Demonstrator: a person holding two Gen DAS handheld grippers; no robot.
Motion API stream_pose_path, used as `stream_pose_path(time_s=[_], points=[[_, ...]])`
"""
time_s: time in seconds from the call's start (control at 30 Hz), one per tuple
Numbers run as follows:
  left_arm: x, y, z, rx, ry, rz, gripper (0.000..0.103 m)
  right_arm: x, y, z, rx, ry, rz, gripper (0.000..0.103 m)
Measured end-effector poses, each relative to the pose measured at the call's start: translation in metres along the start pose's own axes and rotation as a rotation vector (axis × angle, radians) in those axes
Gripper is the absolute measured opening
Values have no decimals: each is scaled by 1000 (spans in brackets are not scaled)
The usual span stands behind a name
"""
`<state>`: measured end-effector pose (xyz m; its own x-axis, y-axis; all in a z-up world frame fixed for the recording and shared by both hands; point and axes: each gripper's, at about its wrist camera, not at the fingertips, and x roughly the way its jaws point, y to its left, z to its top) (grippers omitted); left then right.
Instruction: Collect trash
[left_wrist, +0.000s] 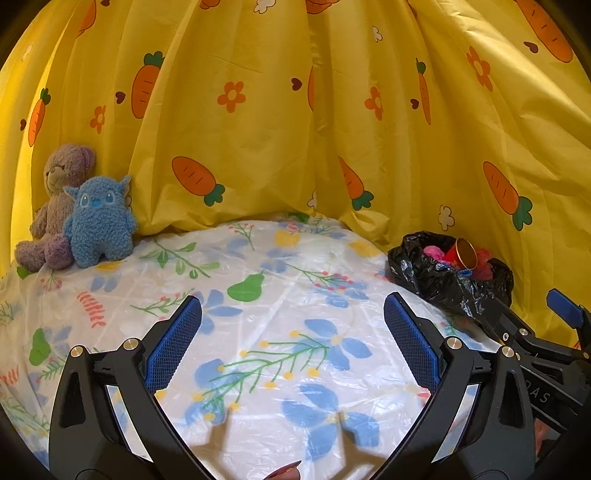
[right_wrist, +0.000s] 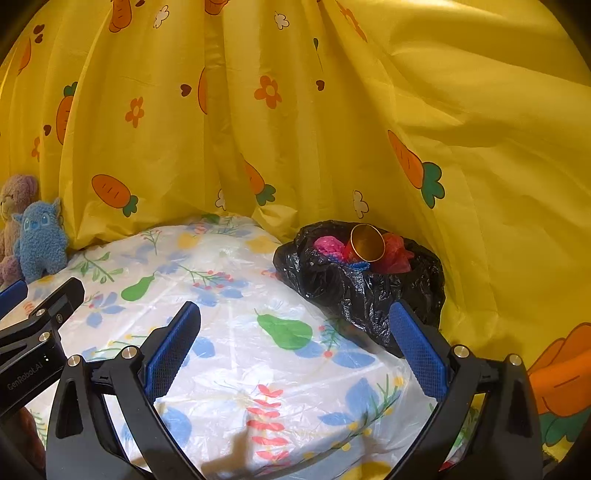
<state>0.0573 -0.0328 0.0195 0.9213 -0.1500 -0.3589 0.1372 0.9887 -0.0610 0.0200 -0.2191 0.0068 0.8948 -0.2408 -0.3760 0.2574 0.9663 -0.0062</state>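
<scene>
Trash fills the black bag (right_wrist: 364, 291) at the far right of the worktop (right_wrist: 236, 369), hard against the yellow carrot-print curtain (right_wrist: 332, 129). A gold-lined red cup (right_wrist: 365, 244) lies tilted on top, its mouth turned toward us, with pink (right_wrist: 327, 245) and red (right_wrist: 397, 251) crumpled bits on either side of it and something blue (right_wrist: 356, 265) just below. The worktop wears a clear plastic sheet over a cloth printed with blue flowers and green pears. Both tools hang above it with nothing between their blue pads: the left tool (left_wrist: 291, 321) is spread wide over the middle of the cloth, and the right tool (right_wrist: 293, 325) is spread wide too, nearer the bag, its right pad (right_wrist: 417, 354) showing in front of the black plastic. At the far left corner a blue plush (left_wrist: 99, 221) leans against a brown teddy (left_wrist: 55, 206) by the curtain.
</scene>
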Motion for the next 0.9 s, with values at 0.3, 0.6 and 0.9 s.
stream_pose_path(time_s=[0.3, 0.6, 0.9], points=[[-10, 1, 0, -1, -10, 2, 97, -11, 3, 0, -4, -21, 5, 98], [-9, 3, 0, -6, -8, 10, 97, -11, 5, 1, -4, -18, 12, 98], [-8, 2, -2, -5, -2, -2, 97, -11, 5, 1, -4, -19, 10, 98]])
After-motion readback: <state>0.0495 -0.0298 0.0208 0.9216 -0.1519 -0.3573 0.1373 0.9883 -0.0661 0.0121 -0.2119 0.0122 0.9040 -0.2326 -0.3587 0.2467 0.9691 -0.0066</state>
